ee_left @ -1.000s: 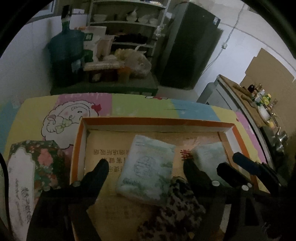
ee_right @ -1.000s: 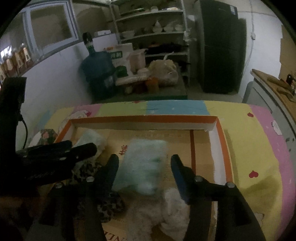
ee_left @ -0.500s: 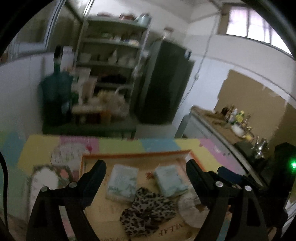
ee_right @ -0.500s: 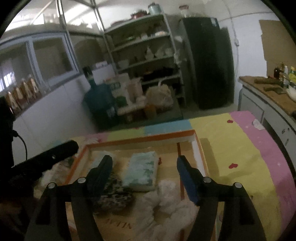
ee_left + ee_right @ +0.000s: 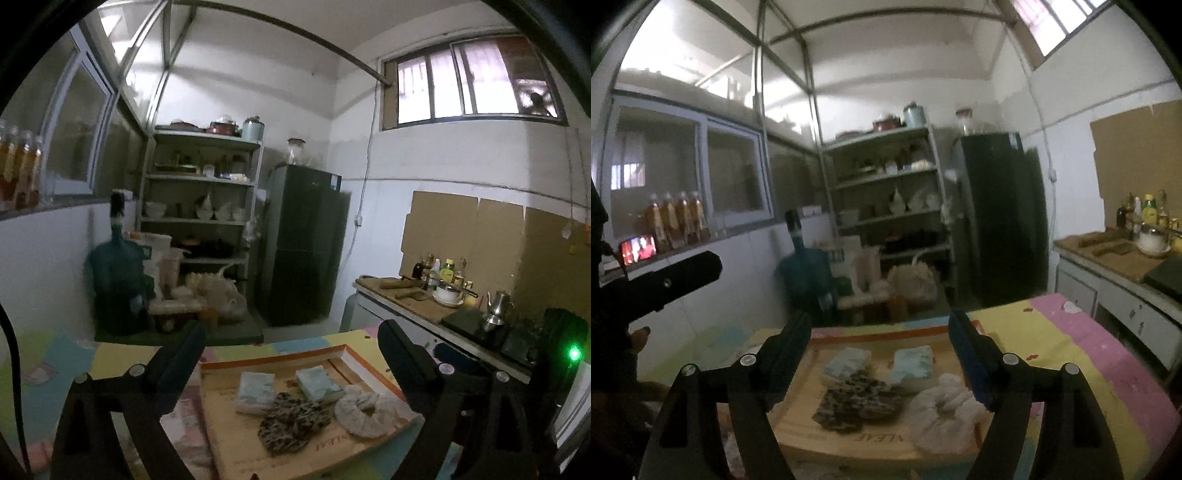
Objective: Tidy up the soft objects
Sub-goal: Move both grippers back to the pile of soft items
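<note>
Above the tray, both the left gripper and right gripper hang spread wide, holding nothing.

White walls, barred window high right, metal shelving beside dark fridge, countertop right.

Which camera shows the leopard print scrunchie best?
The left wrist view: the leopard print scrunchie is sharp and fully visible between the fingers. In the right wrist view it is blurred and darker.
</note>
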Available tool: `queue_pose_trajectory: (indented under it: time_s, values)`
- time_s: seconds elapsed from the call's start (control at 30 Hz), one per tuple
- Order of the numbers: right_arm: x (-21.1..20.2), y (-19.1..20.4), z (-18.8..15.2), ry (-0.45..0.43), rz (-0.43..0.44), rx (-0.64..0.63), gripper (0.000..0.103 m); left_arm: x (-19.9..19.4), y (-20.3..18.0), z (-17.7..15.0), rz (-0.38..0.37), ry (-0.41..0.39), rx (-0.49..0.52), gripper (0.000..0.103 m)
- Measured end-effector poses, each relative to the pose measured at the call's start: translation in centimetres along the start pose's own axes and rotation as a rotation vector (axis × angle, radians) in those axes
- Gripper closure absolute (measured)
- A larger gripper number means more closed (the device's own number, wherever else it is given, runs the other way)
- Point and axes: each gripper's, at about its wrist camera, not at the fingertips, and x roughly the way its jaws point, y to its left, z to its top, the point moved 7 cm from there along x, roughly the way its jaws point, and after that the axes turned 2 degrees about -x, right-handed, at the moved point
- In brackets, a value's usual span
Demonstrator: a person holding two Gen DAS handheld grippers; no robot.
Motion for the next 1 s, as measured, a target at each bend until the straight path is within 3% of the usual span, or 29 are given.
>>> queue_pose_trajectory:
  time_s: [0.13,0.27,0.43,0.67,1.0]
  values:
    - [-2.8,2.8,-0.2,-0.081,-0.03,-0.035,0.025,-3.3,2.0,-0.2,0.111,-0.055,0.025,0.008]
    - [-4.0,5.8,-1.6,-0.079,-0.013,-0.051,0.025,-5.9,4.6,-1.3,0.172,-0.055,0.035,0.008]
    - [-4.0,9.2,-3.6,-0.025,0.041,-0.055,0.025,-8.4,8.6,-3.5,0.165,-0.005,-0.048,0.008]
    - [-4.5,12.1,-6.1,0.035,0.064,-0.045,0.025,-12.6,15.0,-6.8,0.253,0.024,-0.121,0.008]
    - [-4.7,15.2,-9.2,0.105,0.052,-0.071,0.025,-14.6,18.2,-10.2,0.254,0.09,-0.155,0.008]
